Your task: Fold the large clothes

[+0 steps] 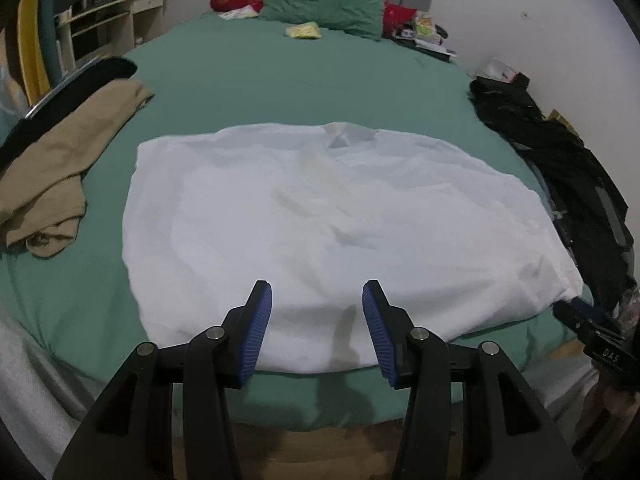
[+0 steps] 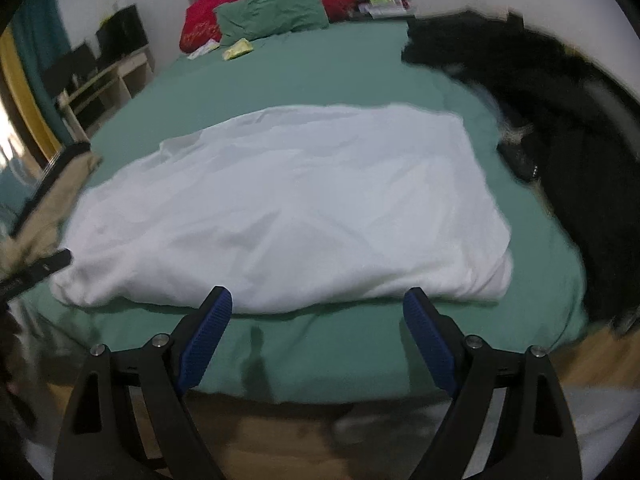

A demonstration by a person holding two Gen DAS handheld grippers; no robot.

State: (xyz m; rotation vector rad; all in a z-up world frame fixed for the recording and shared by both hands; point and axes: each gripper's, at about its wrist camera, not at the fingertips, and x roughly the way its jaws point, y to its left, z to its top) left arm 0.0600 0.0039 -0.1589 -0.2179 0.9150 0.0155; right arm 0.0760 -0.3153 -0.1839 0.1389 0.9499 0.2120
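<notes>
Green sheets cover the bed, and a white shirt lies folded into a broad rectangle near its foot, collar toward the pillows. Both the left gripper and right gripper hover with fingers spread, empty.

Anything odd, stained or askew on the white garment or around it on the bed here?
The white garment lies spread flat on the green sheet, but faint yellowish marks show near its middle, which look like stains. Its near right corner is bunched. Nothing else stands out.
</notes>
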